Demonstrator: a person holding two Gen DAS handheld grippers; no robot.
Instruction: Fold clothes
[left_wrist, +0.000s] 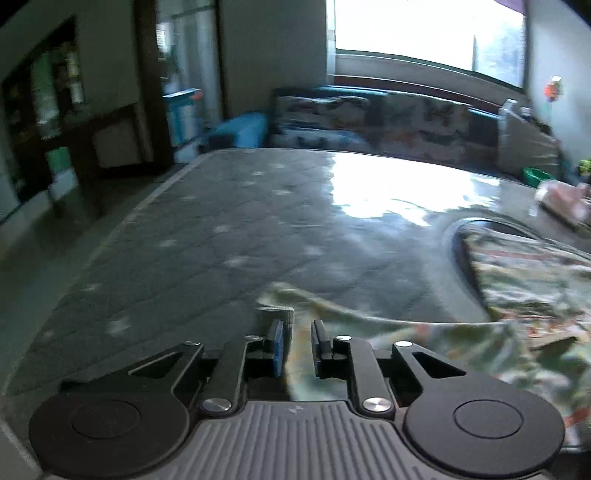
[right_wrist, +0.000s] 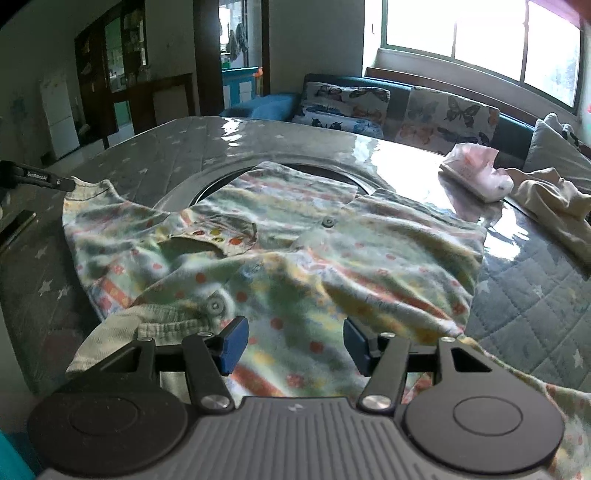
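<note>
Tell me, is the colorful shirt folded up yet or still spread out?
Mostly spread out. The colorful shirt lies open and wrinkled across the table, buttons showing, only one edge flipped over.

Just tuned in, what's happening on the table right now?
A person with a gripper in each hand is folding a patterned child's top spread on the quilted table cover. The left gripper is at the sleeve cuff, jaws slightly apart with cloth between them. The right gripper hangs open over the near hem. A cream garment waits at the right.
</note>
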